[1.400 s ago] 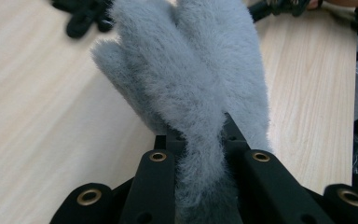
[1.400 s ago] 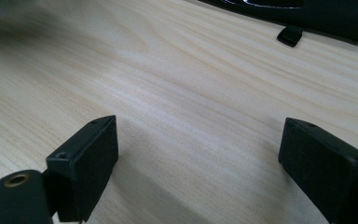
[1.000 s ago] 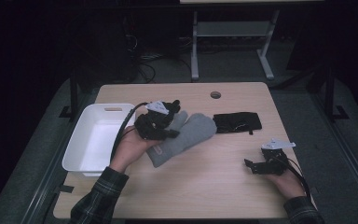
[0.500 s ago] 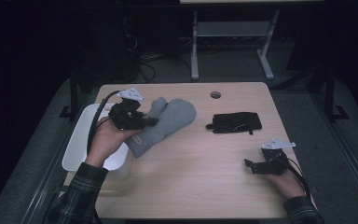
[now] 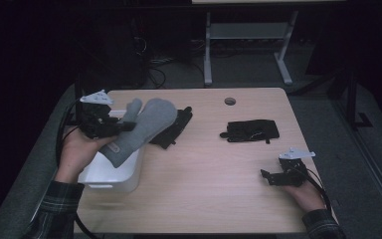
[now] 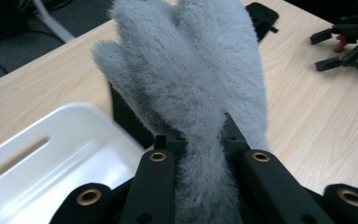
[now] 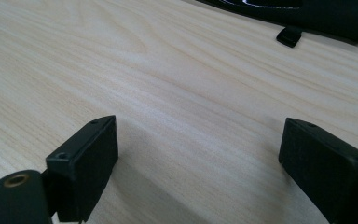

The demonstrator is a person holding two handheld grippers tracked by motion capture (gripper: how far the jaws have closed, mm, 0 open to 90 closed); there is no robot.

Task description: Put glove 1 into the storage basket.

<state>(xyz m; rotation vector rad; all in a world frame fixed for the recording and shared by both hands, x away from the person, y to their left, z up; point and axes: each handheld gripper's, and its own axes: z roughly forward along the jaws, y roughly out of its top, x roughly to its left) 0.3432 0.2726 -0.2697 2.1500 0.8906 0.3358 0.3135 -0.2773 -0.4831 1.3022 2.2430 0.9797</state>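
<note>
A fluffy grey mitten [image 5: 146, 127] hangs in the air over the right edge of the white bin [image 5: 110, 175]. My left gripper [image 5: 124, 125] is shut on its cuff end. In the left gripper view, the mitten [image 6: 191, 84] is pinched between the two black jaws of the left gripper [image 6: 196, 135], fingers pointing away. A black glove [image 5: 171, 128] lies flat on the table just behind the mitten. A second black glove [image 5: 251, 130] lies right of centre. My right gripper [image 5: 268, 177] rests open near the table's front right, and the right gripper [image 7: 200, 140] has only bare wood between its jaws.
The white bin [image 6: 46, 158] stands at the table's left edge, under my left hand. A round cable hole [image 5: 230, 101] sits near the far edge. The second black glove [image 7: 307, 16] lies just beyond the right gripper's jaws. Dark floor and a desk frame lie behind the table.
My left hand has carried the grey mitten left and a little up, from the table's middle to over the bin. A black glove now shows where it was. The right hand stayed put.
</note>
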